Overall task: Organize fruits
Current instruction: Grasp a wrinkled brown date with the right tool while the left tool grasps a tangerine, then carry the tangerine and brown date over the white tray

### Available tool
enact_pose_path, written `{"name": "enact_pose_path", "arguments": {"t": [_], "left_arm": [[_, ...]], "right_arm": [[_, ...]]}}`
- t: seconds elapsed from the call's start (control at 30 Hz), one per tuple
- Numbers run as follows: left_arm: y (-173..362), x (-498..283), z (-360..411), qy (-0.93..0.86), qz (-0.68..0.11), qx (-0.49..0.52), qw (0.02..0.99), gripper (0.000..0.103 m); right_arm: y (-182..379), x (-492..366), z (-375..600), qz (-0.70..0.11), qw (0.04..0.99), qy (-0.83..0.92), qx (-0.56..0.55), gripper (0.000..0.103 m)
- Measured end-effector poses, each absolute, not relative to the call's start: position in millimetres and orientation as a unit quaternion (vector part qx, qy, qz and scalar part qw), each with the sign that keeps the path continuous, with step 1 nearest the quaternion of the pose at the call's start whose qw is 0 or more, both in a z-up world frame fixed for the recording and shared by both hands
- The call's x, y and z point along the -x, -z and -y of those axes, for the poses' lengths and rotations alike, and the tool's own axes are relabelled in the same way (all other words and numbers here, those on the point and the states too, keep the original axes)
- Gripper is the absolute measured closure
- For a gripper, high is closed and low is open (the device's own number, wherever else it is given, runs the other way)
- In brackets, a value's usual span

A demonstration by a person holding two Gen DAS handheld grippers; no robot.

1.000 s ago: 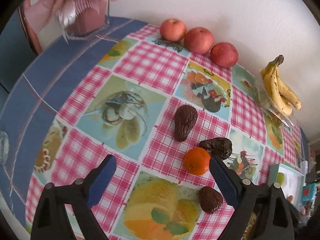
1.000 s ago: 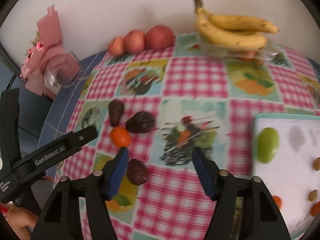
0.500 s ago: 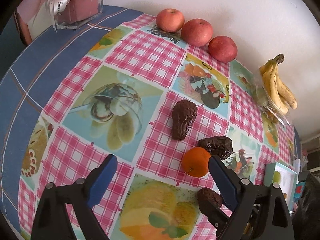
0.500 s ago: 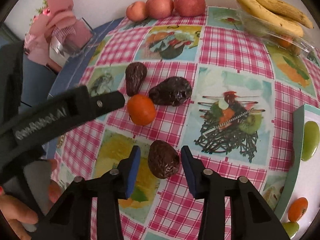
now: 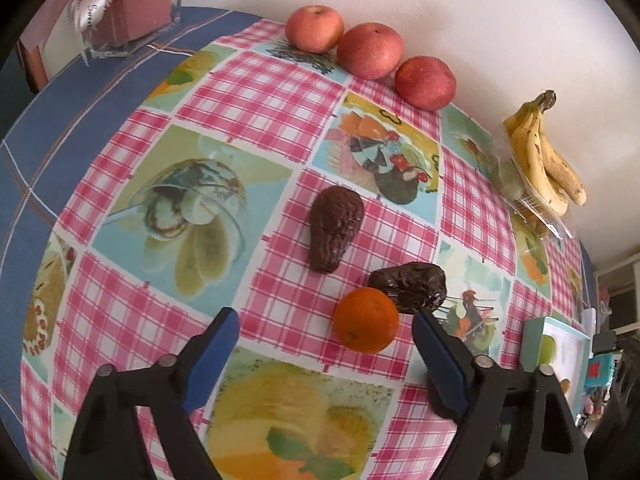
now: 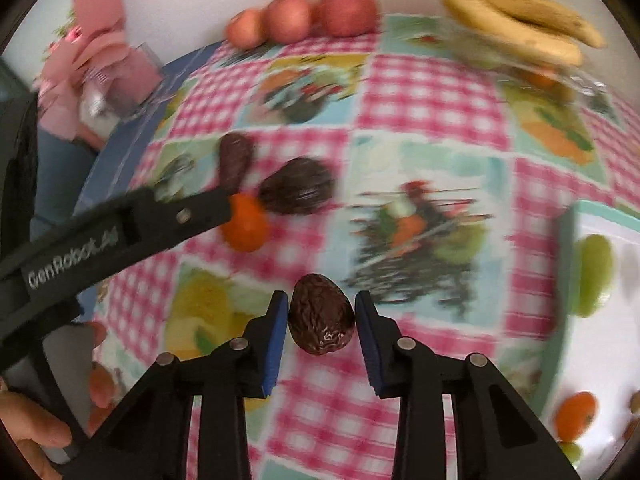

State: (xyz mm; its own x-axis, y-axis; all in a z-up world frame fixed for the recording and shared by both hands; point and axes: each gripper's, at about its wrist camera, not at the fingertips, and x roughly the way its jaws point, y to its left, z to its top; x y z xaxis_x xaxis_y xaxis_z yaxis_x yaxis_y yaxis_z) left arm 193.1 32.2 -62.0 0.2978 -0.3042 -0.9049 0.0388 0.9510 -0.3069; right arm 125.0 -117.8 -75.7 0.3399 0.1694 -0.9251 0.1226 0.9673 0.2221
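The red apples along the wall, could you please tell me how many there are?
3, in a row at the table's far edge against the wall: left apple, middle apple, right apple. None appears hidden.

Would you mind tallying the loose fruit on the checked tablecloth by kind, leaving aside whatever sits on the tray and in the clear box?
Round red apples along the wall: 3
Wrinkled dark brown avocados: 3, one between the fingers of the right tool
Round orange mandarin: 1
Total: 7
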Motion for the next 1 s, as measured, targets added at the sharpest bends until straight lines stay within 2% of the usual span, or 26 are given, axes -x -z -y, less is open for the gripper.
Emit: {"name": "enact_pose_path", "arguments": {"t": [0.1,0.43,0.63,1.0], "left_arm": [[64,-194,-27,0.117,-0.585,0.119,0.794,0.022],[71,-194,-11,0.134,-0.593,0.107,0.787,0.063],[61,-190,-15,0.132,-0.584,0.103,0.794,0.064],[-3,-180,-28,0.134,-0.525,0.113,0.833,0.064]], "right_arm": [[76,-122,142,-0.572,0.806,0.008,-0.152,0.067],[64,-117,163,-0.556,0.812,0.016,-0.178,0.067],[51,-113,164,-0.544,0.819,0.012,-0.182,0.067],[9,-98,199,-0.498,0.845,0.042,-0.192,0.067]]}}
